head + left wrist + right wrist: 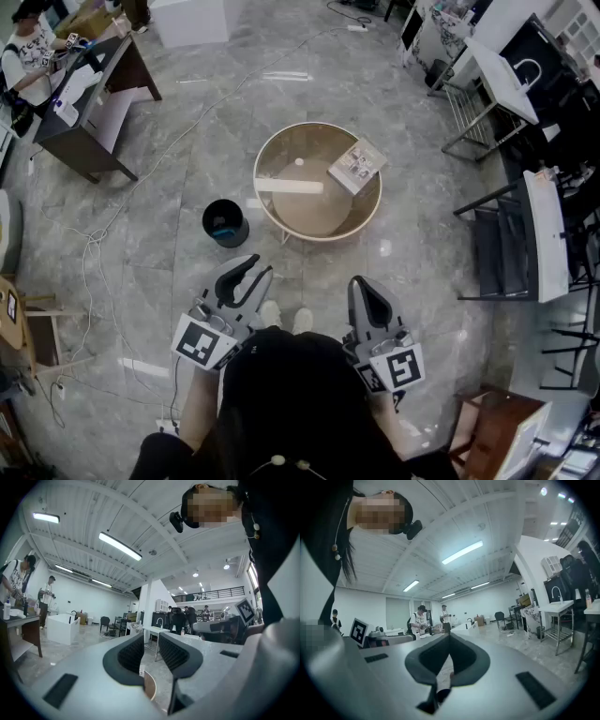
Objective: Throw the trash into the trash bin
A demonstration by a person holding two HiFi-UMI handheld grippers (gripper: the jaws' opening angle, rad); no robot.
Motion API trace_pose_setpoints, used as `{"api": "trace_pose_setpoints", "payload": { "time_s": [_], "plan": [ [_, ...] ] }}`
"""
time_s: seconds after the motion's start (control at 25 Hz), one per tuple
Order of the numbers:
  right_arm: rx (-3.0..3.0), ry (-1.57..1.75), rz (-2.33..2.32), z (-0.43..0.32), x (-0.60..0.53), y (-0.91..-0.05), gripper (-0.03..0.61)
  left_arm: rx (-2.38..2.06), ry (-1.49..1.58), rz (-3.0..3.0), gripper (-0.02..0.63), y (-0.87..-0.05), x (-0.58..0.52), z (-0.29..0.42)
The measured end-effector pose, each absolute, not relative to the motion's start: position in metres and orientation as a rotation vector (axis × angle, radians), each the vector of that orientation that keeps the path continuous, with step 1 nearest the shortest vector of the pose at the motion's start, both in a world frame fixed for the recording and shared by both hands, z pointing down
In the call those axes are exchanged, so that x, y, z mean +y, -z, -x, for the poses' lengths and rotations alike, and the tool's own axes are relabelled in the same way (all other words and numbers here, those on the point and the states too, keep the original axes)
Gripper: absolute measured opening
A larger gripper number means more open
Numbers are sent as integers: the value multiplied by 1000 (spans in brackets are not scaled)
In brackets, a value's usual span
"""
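A round glass-topped table (pixel 277 221) stands ahead of me. On it lie a small white ball (pixel 299 161), a long white strip (pixel 289 186) and a printed booklet (pixel 356 166). A black trash bin (pixel 225 222) stands on the floor just left of the table. My left gripper (pixel 251 270) (pixel 151 645) is held level near my body, short of the bin, its jaws apart with nothing between them. At the same height, short of the table, my right gripper (pixel 360 285) (pixel 449 638) is shut and empty. Both grippers are well away from the items on the table.
A dark desk (pixel 89 103) with a person (pixel 28 56) at it stands far left. Cables (pixel 98 234) trail across the marble floor. Dark chairs (pixel 511 244) and a white table (pixel 502 80) crowd the right side. A wooden stool (pixel 497 427) is at lower right.
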State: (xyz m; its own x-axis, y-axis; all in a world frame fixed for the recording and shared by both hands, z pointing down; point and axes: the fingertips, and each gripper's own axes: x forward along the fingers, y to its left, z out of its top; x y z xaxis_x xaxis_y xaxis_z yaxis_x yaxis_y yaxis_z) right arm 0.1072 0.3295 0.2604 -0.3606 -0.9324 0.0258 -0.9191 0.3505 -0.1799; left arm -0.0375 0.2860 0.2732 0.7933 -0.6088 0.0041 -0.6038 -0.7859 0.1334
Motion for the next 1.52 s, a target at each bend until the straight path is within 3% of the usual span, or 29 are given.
{"api": "trace_pose_setpoints", "payload": {
  "time_s": [1.16, 1.52],
  "plan": [
    [2550, 344, 1695, -71, 314, -293, 3, -989, 32, -2790, 88, -300, 279, 71],
    [2611, 363, 1645, -65, 257, -307, 6, -1065, 9, -2743, 89, -311, 233, 81]
  ]
}}
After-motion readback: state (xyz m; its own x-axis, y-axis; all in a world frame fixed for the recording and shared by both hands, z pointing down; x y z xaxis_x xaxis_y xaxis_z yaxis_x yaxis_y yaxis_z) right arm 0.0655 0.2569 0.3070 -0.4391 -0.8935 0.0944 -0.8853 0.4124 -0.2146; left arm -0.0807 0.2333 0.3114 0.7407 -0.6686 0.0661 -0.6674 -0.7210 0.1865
